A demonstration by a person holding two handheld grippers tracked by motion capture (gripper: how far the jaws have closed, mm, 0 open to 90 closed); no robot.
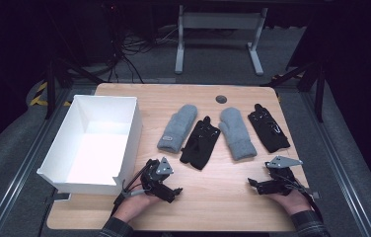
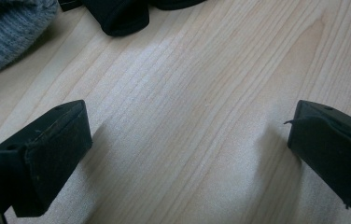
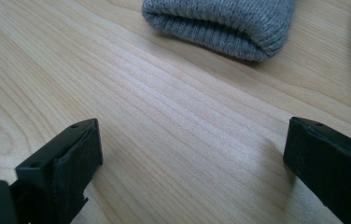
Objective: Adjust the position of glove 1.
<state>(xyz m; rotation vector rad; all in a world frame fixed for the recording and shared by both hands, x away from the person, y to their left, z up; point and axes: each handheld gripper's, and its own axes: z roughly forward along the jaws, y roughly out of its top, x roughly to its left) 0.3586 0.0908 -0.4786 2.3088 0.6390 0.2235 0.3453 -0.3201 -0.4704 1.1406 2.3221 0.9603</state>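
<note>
Two grey knit mittens (image 1: 177, 129) (image 1: 237, 133) and two black gloves (image 1: 201, 142) (image 1: 268, 129) lie in a row across the middle of the wooden table (image 1: 213, 197). My left gripper (image 1: 167, 190) rests near the front edge, just below the left black glove, jaws wide apart over bare wood. In the left gripper view a grey mitten cuff (image 2: 10, 32) and a black glove cuff (image 2: 117, 16) lie ahead. My right gripper (image 1: 260, 186) sits at the front right, also open. A grey mitten cuff (image 3: 225, 25) lies ahead of it in the right gripper view.
A white open box (image 1: 94, 143) stands at the table's left side, close beside my left hand. A dark round disc (image 1: 221, 98) is set in the tabletop at the back. A desk frame and cables stand on the floor behind.
</note>
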